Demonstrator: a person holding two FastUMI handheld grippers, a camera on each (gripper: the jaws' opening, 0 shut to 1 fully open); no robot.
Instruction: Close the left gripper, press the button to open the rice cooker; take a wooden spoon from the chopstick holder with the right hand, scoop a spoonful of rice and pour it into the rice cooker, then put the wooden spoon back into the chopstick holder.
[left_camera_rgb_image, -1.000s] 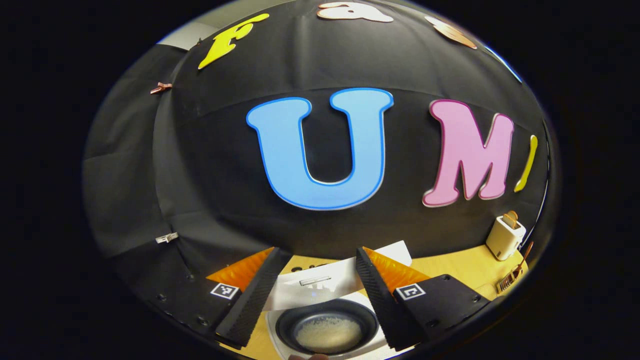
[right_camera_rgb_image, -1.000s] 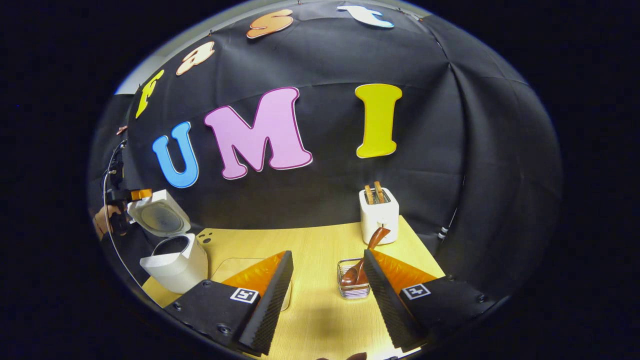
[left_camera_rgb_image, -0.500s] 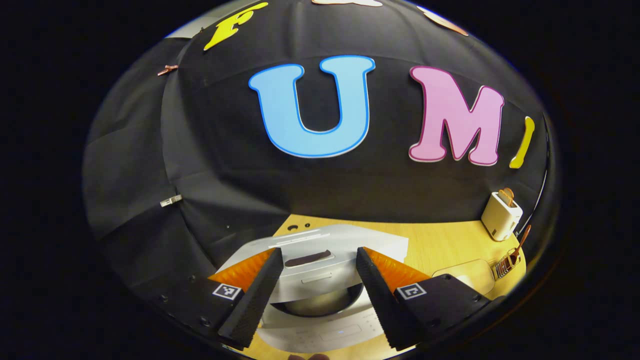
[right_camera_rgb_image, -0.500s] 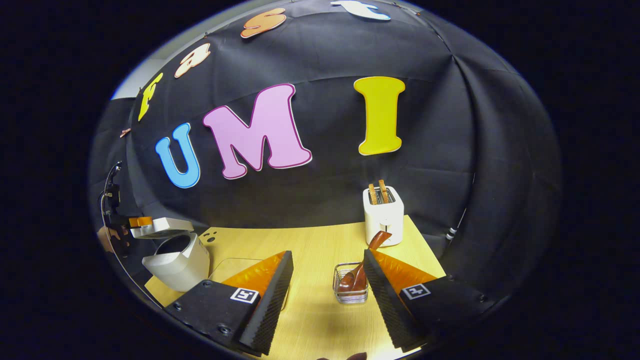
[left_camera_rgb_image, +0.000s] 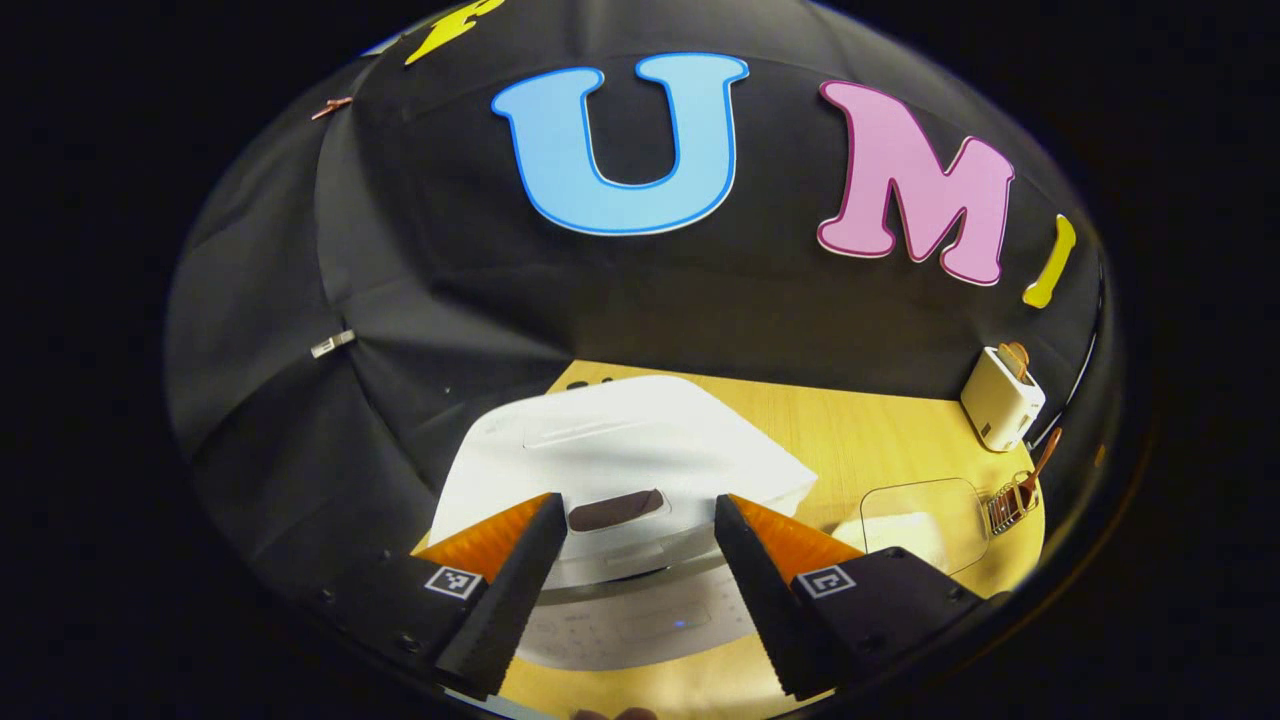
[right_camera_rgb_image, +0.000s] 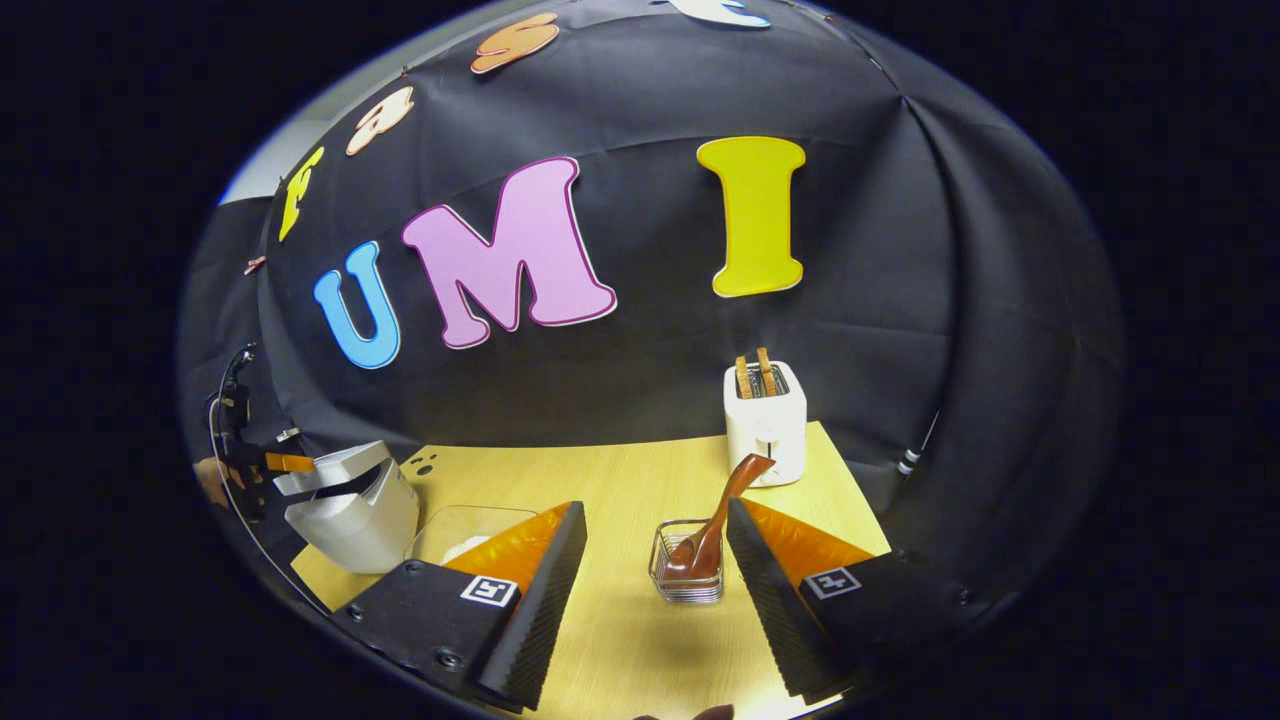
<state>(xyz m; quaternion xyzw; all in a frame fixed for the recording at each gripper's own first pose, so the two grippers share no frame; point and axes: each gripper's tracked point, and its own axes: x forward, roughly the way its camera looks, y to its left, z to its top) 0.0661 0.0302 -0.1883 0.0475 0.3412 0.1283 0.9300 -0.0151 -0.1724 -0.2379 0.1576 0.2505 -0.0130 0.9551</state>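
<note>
Two grippers stand apart-jawed: my left gripper hangs over the rice cooker, whose lid sits nearly down; my right gripper faces the wooden spoon standing in the chopstick holder. I judge a flat, even press on the lid's front edge would seat it best. No legible brand or label anywhere.

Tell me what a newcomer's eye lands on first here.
First, the white rice cooker, its lid nearly down, just beyond the open left tool. Then the wooden spoon standing in the chopstick holder between the open right tool's fingers, with the white toaster behind it.
</note>
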